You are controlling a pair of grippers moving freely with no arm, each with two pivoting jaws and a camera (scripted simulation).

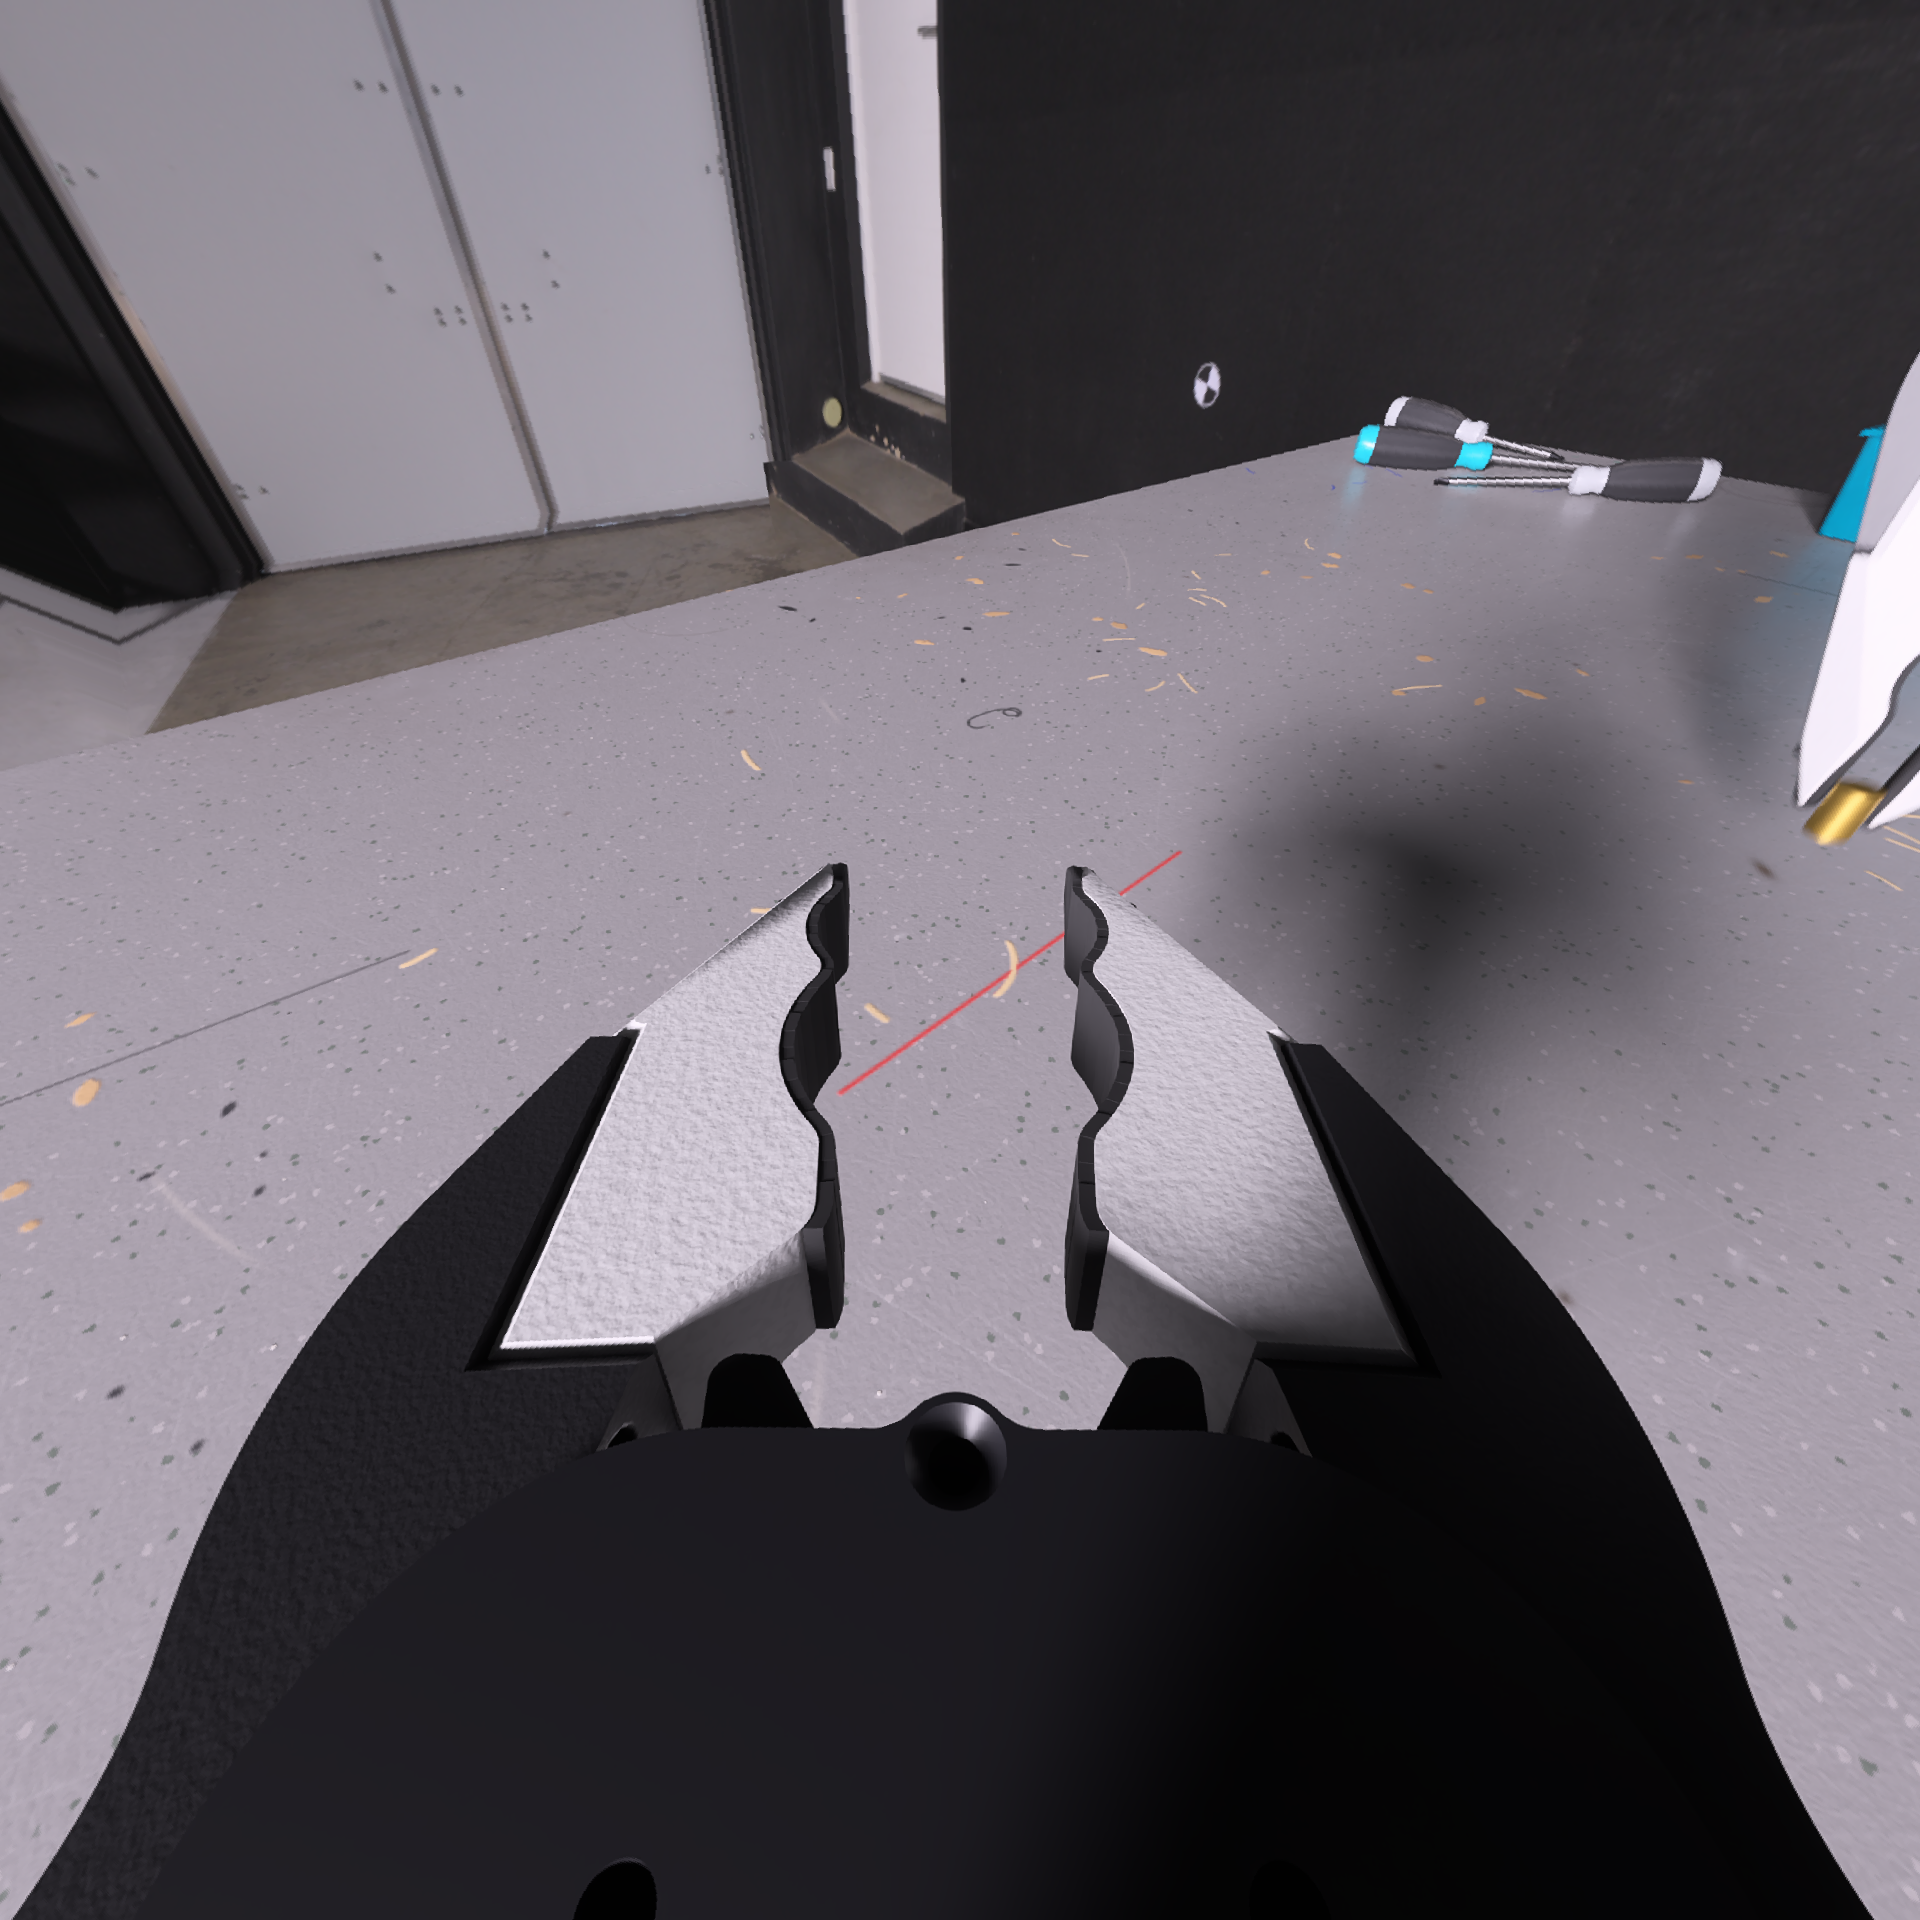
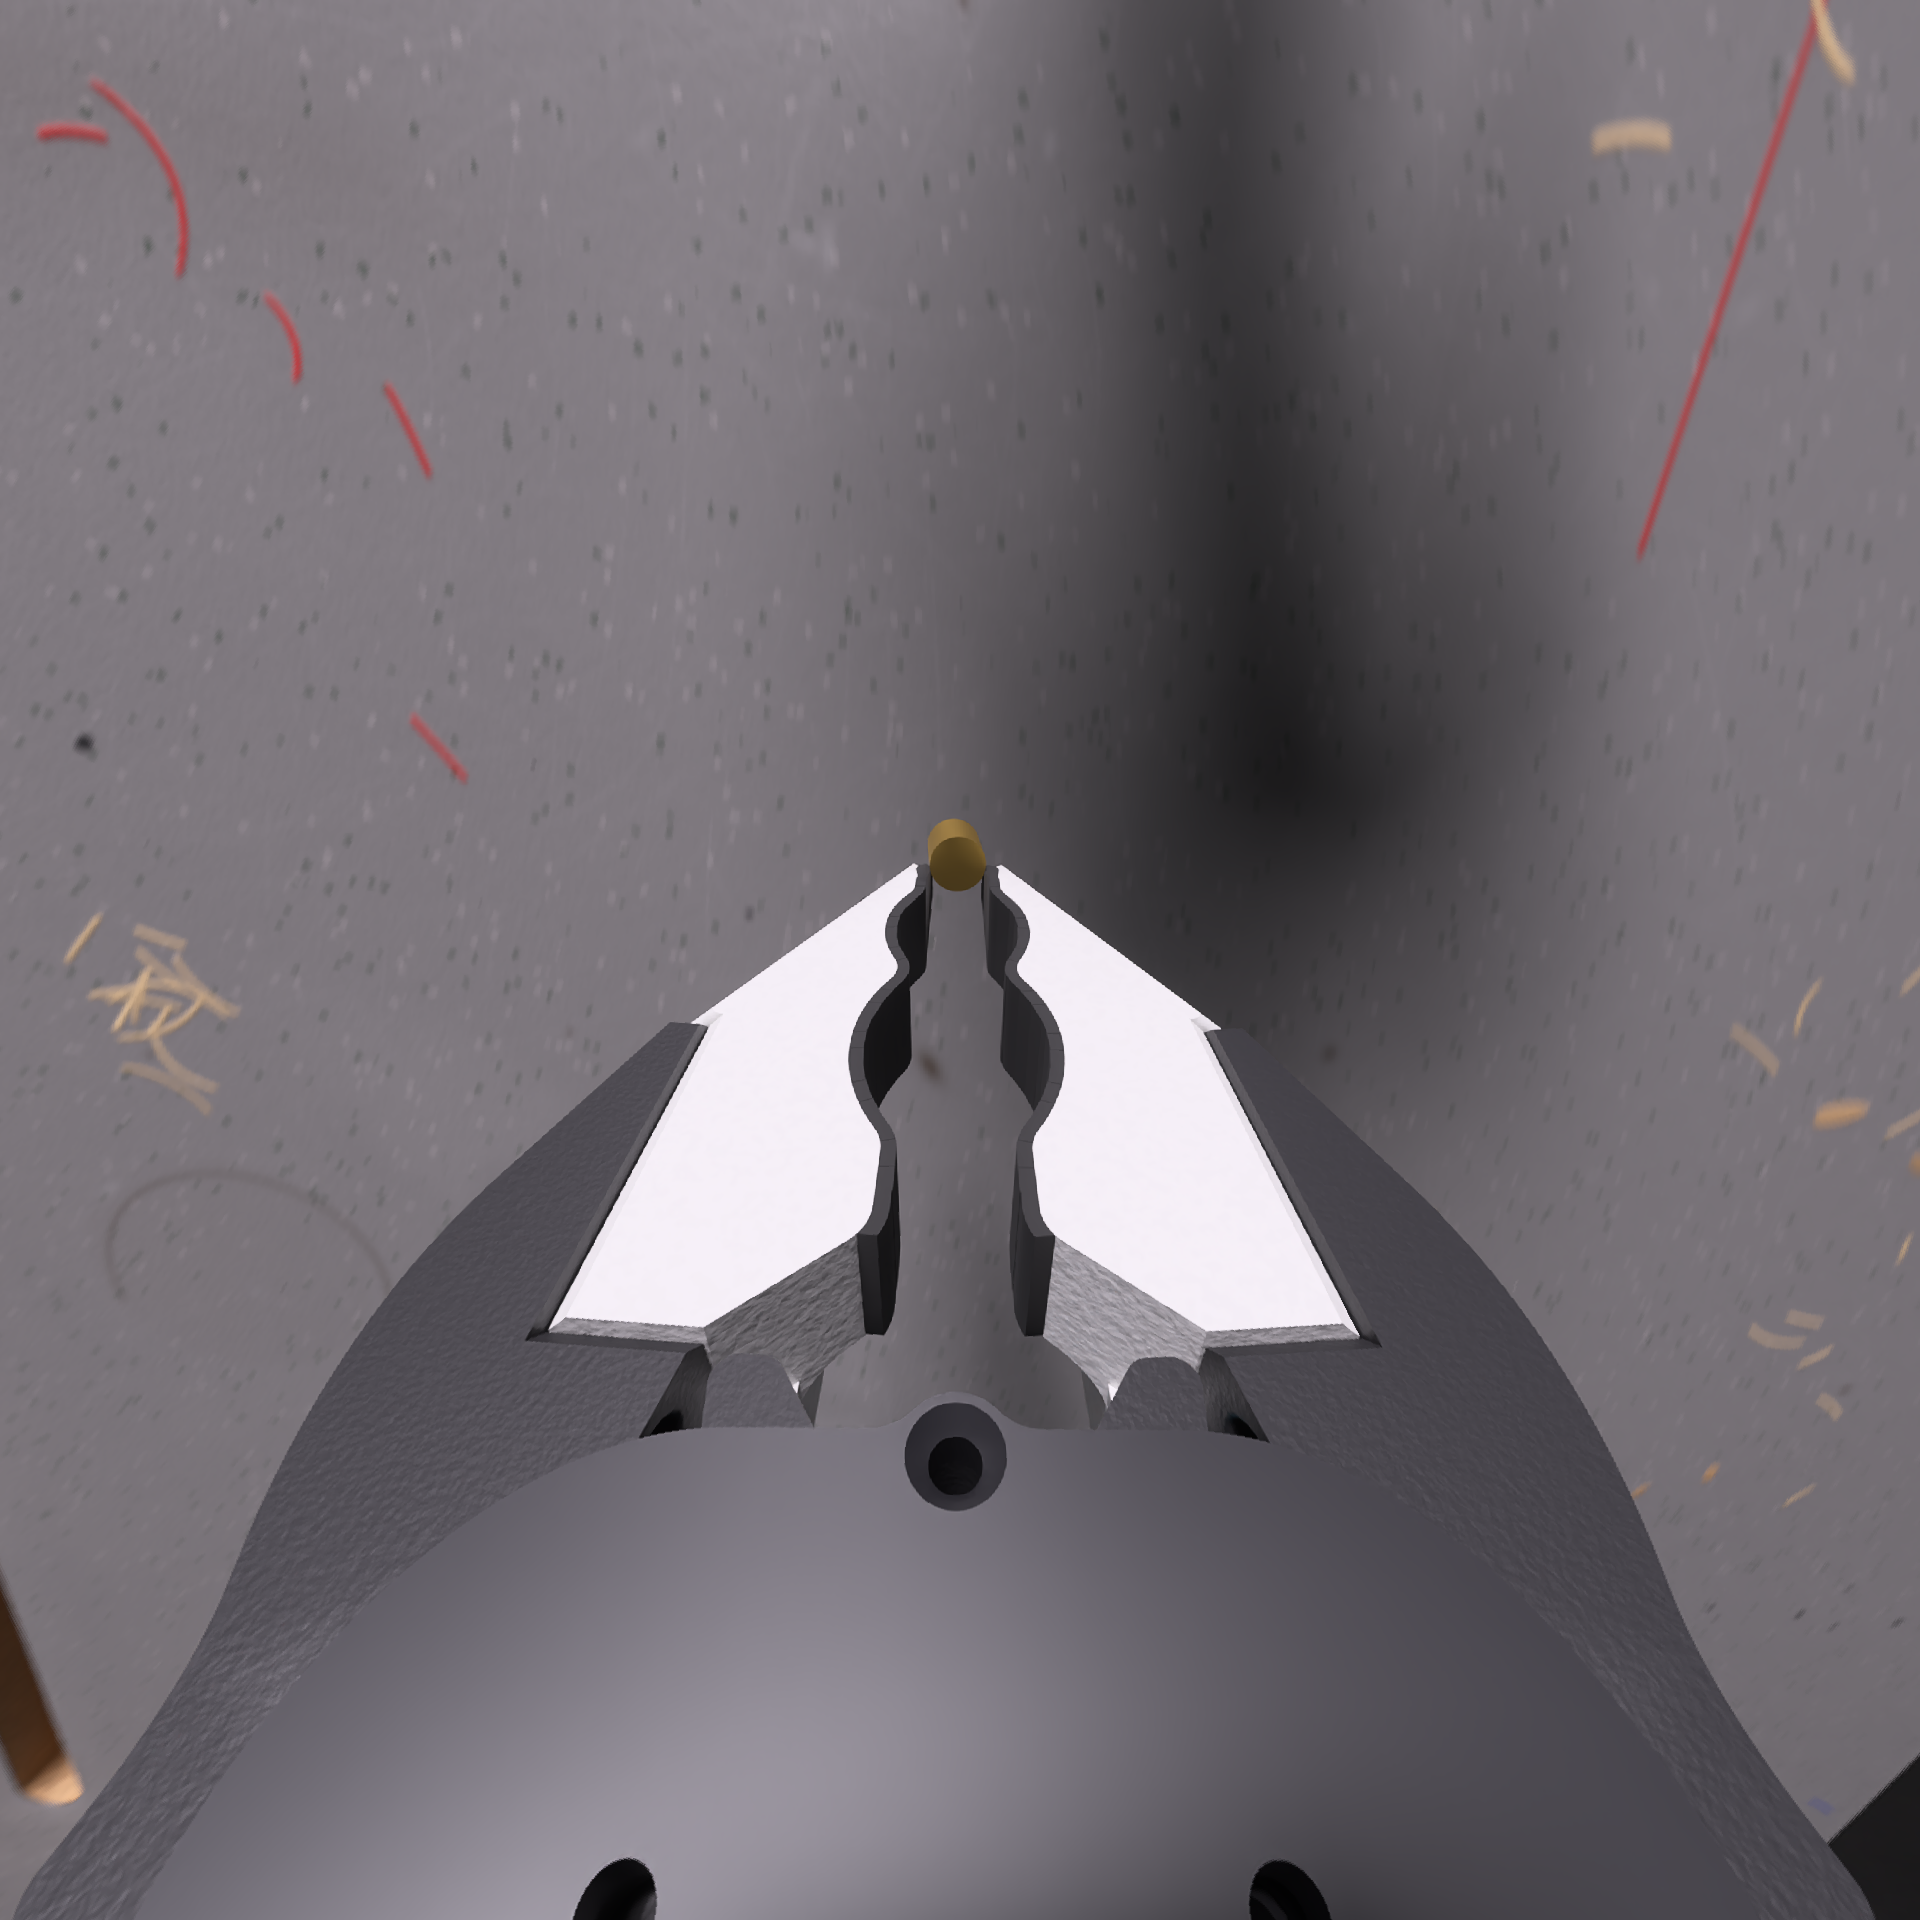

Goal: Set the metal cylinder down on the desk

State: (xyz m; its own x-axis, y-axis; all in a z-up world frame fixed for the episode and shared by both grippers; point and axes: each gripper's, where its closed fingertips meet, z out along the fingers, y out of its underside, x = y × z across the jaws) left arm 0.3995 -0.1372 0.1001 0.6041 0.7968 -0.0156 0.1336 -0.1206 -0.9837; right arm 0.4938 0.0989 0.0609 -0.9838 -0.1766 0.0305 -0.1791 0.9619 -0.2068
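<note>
A small brass-coloured metal cylinder (image 2: 956, 854) is pinched at the very tips of my right gripper (image 2: 956, 878), which is shut on it and points down at the grey speckled desk (image 2: 623, 520). The same cylinder (image 1: 1841, 812) shows at the right edge of the left wrist view, sticking out below the right gripper (image 1: 1860, 800), held above the desk. My left gripper (image 1: 956, 883) is open and empty, low over the desk (image 1: 623, 779), well left of the cylinder.
Three screwdrivers (image 1: 1538, 462) with grey and blue handles lie at the desk's far right by a black wall. A blue object (image 1: 1855, 499) stands behind the right gripper. A wooden stick (image 2: 31, 1725) shows at the lower left. The desk's far edge (image 1: 520, 660) drops to the floor.
</note>
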